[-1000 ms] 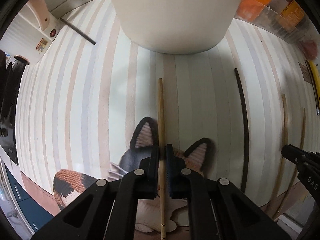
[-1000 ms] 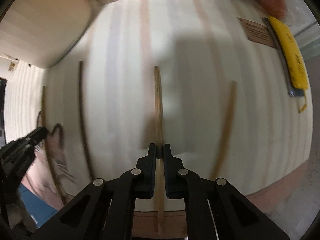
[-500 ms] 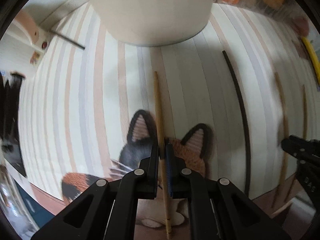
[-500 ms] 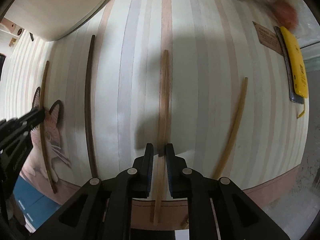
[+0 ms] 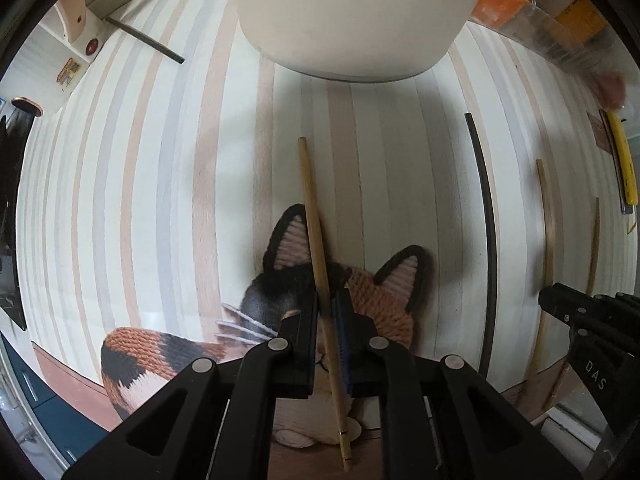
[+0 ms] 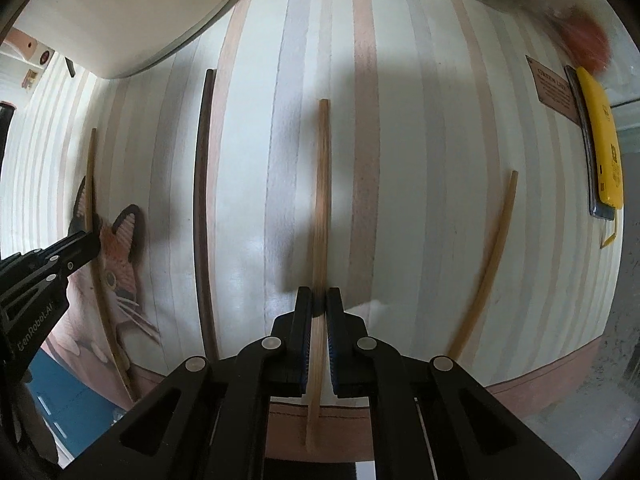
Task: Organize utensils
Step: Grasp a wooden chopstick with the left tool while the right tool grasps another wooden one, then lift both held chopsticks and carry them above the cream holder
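My left gripper (image 5: 327,300) is shut on a light wooden chopstick (image 5: 314,216) and holds it over a knitted cat-shaped mat (image 5: 384,292), pointing toward a large cream container (image 5: 344,16). My right gripper (image 6: 319,300) is shut on a brown wooden chopstick (image 6: 322,184) above the striped tablecloth (image 6: 420,160). A dark chopstick (image 6: 200,200) lies to its left and a light chopstick (image 6: 488,264) lies to its right. The left gripper also shows in the right wrist view (image 6: 80,246), with its chopstick (image 6: 93,184) across the cat mat (image 6: 120,248).
A yellow-cased phone (image 6: 604,148) and a brown card (image 6: 554,88) lie at the right edge. A short dark stick (image 5: 144,40) lies at the far left by a white appliance (image 5: 76,32). Orange packages (image 5: 520,0) stand behind the container. The table's front edge is close.
Both grippers stay shut on their chopsticks. The left chopstick has tilted slightly to the left and the cream container looks nearer. The right view has steadied over the table.
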A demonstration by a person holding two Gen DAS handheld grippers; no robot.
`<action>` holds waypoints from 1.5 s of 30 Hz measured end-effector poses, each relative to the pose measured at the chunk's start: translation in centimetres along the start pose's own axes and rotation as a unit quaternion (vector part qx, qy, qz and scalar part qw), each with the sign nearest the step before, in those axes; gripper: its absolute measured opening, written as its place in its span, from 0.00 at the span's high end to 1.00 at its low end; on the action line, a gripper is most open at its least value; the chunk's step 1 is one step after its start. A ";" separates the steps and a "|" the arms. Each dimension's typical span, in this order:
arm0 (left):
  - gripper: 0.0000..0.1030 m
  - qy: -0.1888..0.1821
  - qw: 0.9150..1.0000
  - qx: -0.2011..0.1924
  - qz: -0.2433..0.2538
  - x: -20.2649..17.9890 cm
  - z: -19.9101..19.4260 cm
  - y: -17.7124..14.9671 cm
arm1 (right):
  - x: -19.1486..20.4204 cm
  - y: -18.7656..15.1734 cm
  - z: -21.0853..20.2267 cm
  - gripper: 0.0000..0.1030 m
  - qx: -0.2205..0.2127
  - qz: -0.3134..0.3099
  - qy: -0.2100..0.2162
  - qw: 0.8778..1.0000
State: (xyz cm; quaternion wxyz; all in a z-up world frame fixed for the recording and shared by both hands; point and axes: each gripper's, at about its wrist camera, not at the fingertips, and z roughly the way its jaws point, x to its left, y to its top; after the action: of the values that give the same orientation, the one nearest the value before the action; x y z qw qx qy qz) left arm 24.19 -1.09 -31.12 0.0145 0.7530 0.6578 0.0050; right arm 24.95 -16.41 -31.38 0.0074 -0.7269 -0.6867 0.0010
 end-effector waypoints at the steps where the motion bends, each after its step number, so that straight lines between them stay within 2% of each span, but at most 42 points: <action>1: 0.91 0.002 1.000 -0.002 0.000 -0.1 0.0 0.0 | 0.1 0.2 0.0 0.92 0.001 -0.002 -0.003 1.000; 5: 0.91 0.002 1.000 -0.004 -0.002 -0.8 0.4 -0.2 | 0.9 1.4 -0.2 0.92 0.003 -0.004 -0.007 1.000; 15: 0.93 0.003 1.000 -0.018 0.005 0.4 -0.7 -0.9 | 1.3 2.2 -0.2 0.92 0.003 -0.010 -0.010 1.000; 21: 0.96 0.025 0.999 -0.041 0.008 0.5 -1.3 -1.1 | 1.0 1.9 -0.1 0.93 -0.016 -0.002 -0.003 1.000; 26: 0.96 0.034 0.995 -0.089 -0.007 1.5 -4.6 -1.7 | 0.5 1.1 -2.7 0.93 -0.065 0.000 0.003 0.998; 32: 0.96 0.025 0.990 -0.138 -0.035 2.7 -9.0 -1.6 | 0.0 0.7 -6.2 0.93 -0.119 0.000 0.015 0.993; 39: 0.96 -0.001 0.978 -0.195 -0.074 4.2 -14.6 -1.7 | 0.2 0.3 -10.2 0.93 -0.183 0.003 0.040 0.982; 45: 0.96 -0.005 0.967 -0.242 -0.080 4.9 -18.6 -1.6 | 0.1 0.8 -14.4 0.93 -0.232 0.008 0.058 0.971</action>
State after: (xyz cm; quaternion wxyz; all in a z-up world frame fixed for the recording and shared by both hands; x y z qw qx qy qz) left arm 22.77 4.27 -12.64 0.2002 0.6716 0.6953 0.1594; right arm 25.95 -16.51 -16.97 -0.1214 -0.7127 -0.6611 -0.2004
